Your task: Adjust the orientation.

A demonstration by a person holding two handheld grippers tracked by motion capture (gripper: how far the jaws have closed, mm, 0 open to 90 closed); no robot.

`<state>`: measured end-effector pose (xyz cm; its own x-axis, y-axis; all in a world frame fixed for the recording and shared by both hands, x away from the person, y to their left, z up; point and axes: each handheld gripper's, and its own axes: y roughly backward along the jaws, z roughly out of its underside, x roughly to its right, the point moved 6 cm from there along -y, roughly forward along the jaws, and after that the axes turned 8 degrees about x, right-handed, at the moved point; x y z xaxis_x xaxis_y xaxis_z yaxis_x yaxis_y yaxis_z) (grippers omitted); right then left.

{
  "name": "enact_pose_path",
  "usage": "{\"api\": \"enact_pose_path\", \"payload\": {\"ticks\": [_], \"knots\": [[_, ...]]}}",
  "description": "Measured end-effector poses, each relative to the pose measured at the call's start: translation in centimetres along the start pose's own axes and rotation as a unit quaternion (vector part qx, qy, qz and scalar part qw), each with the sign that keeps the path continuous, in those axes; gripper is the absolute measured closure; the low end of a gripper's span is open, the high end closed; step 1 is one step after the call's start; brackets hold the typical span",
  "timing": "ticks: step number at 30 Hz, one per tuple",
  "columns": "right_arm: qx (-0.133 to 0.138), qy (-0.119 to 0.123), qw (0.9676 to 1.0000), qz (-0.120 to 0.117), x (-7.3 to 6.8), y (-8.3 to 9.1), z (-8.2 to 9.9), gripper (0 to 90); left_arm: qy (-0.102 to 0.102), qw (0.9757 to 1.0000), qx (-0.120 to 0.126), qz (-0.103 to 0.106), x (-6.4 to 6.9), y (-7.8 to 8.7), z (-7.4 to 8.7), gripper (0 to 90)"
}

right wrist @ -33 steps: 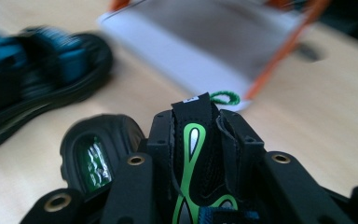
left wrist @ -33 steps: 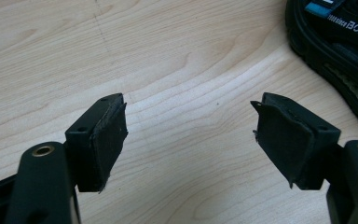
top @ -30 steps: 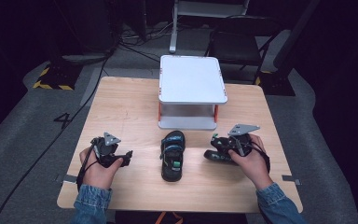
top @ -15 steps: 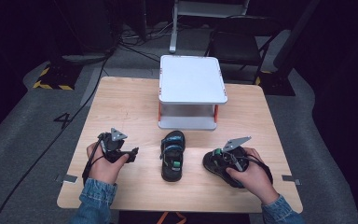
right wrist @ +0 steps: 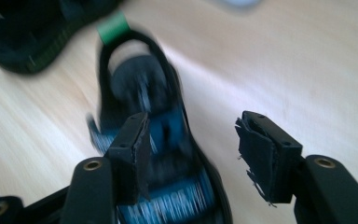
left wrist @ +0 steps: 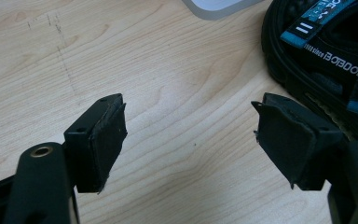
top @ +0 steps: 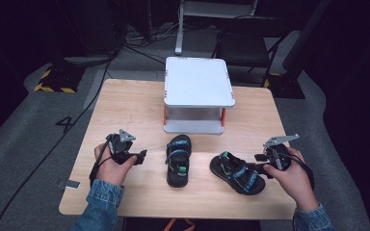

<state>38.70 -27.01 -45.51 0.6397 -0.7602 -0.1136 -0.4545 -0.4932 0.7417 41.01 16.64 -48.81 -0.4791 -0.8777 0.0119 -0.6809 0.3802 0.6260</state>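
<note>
Two black sandals with blue straps lie on the wooden table [top: 125, 106]. One sandal [top: 178, 161] points away from me at the centre. The other sandal [top: 237, 173] lies slanted to its right. My right gripper [top: 259, 168] sits just right of that slanted sandal. Its jaws have just been opening and stand open [right wrist: 193, 123], with the blurred sandal [right wrist: 158, 140] lying on the table below its left jaw and nothing pinched. My left gripper [top: 141, 157] rests left of the centre sandal, open [left wrist: 191, 109] over bare wood, with that sandal [left wrist: 326, 51] at its upper right.
A white two-level stand [top: 197, 82] with orange posts sits at the table's far middle, just behind the centre sandal. A chair and cables lie on the dark floor beyond the table. The second sandal [right wrist: 28, 37] shows at the upper left of the right gripper view.
The right gripper carried the right sandal toward the table's near edge, let go of it and drew back to the right. The left hand has barely shifted.
</note>
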Motion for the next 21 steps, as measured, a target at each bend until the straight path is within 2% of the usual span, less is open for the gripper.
{"api": "enact_pose_path", "payload": {"ticks": [2,4,5,6,8,9,10,11,12,13,17,21], "knots": [[-0.032,0.004,0.9994,-0.011,0.0,-0.2,0.8,41.1,0.000,1.0000,-0.001,0.001,0.1,-0.2,-0.1,24.5],[-0.074,0.026,0.9966,-0.026,-0.4,-0.5,1.7,39.5,-0.004,1.0000,-0.001,0.002,0.2,-0.3,-0.1,24.5],[-0.084,0.030,0.9956,-0.029,-0.6,-0.7,1.9,38.4,-0.003,1.0000,-0.002,0.003,0.3,-0.3,-0.1,24.4],[-0.084,0.032,0.9955,-0.030,-0.7,-1.0,2.0,34.5,-0.004,1.0000,-0.003,0.002,0.3,-0.3,-0.1,24.4],[-0.078,0.028,0.9962,-0.028,-0.8,-1.3,1.8,33.1,-0.004,1.0000,-0.003,0.003,0.3,-0.4,-0.1,24.4],[-0.059,0.041,0.9973,-0.015,-0.8,-1.8,1.4,35.8,-0.003,1.0000,-0.004,0.004,0.4,-0.5,-0.1,24.4],[-0.062,0.048,0.9967,-0.018,-0.9,-2.0,1.4,35.5,-0.003,1.0000,-0.004,0.004,0.4,-0.5,-0.1,24.4],[-0.065,0.052,0.9960,-0.033,-1.1,-2.2,1.5,35.6,-0.004,1.0000,-0.005,0.005,0.4,-0.5,0.0,24.3],[-0.068,0.045,0.9955,-0.048,-1.4,-2.3,1.6,36.3,-0.004,1.0000,-0.004,0.005,0.4,-0.5,0.0,24.4],[-0.069,0.042,0.9954,-0.052,-1.4,-2.4,1.7,35.2,-0.003,1.0000,-0.005,0.004,0.3,-0.5,0.0,24.3],[-0.066,0.039,0.9957,-0.051,-1.3,-2.1,1.5,31.9,-0.003,1.0000,-0.006,0.003,0.2,-0.4,0.2,24.4],[-0.070,0.058,0.9950,-0.040,-1.5,-2.5,1.3,24.2,-0.001,1.0000,-0.007,0.002,0.2,-0.3,0.3,24.3]]}}
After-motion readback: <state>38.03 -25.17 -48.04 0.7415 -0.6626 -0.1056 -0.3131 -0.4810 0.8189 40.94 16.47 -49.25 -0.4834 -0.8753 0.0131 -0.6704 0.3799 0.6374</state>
